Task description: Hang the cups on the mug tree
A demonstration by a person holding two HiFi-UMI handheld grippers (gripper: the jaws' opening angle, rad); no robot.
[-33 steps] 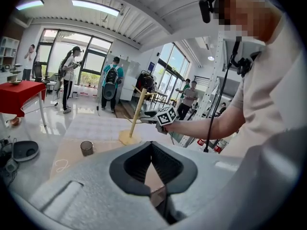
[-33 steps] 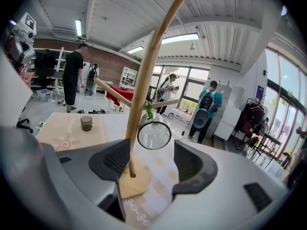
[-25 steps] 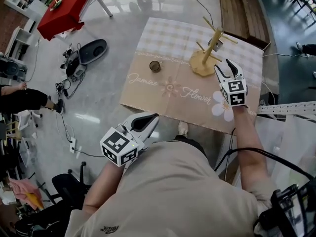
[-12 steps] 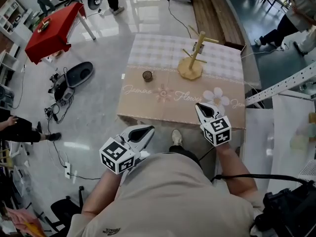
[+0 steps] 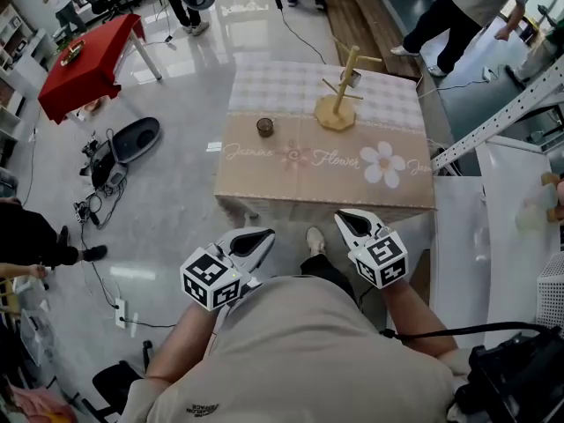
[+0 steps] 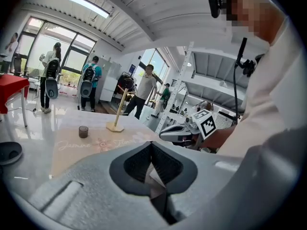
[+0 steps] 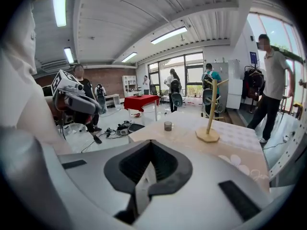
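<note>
Jaws of my left gripper (image 5: 263,234) are pressed together on nothing, held by my waist, short of the beige flower-print tablecloth (image 5: 308,183). Further along, the small dark glass cup (image 5: 264,127) stands upright on the cloth, left of the pale wooden mug tree (image 5: 339,95), where a grey cup (image 5: 351,78) seems already hung. My right gripper (image 5: 345,218) is likewise closed and empty. Reaching in with closed jaws would, I judge, shove the standing cup over; a clumsy hang could tip the tree.
</note>
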